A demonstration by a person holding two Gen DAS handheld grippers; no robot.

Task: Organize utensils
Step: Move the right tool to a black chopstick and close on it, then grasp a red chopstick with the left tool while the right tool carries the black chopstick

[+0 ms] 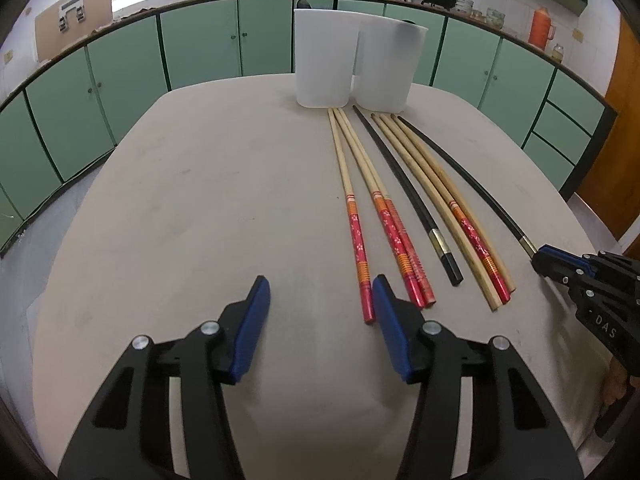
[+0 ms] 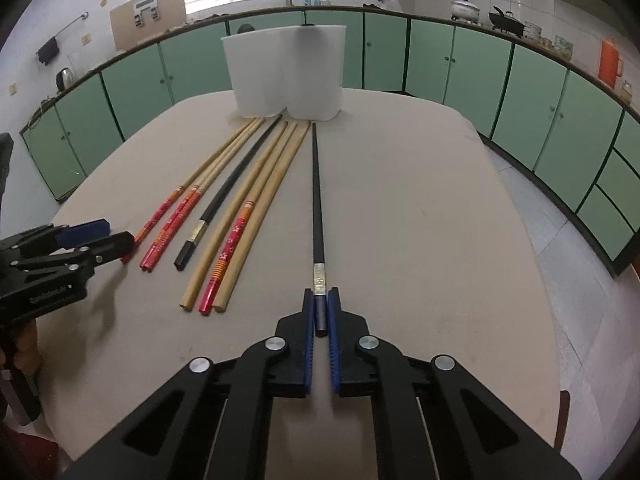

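Now my right gripper (image 2: 321, 312) has its fingers pinched on the black chopstick (image 2: 315, 200), which lies on the desk (image 2: 420, 220) pointing at the white cups (image 2: 286, 76). My left gripper (image 1: 320, 300) hangs wide open, empty. Gripped at its very end, it could swing or slip.

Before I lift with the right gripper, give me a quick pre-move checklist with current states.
1. Right gripper closed on the black chopstick: ok.
2. Grip at its butt end, behind the silver band: ok.
3. Chopstick apart from the wooden chopsticks: ok.
4. Left gripper open, holding nothing: ok.
5. White containers upright at the table's far end: ok.
6. Container contents: cannot tell.
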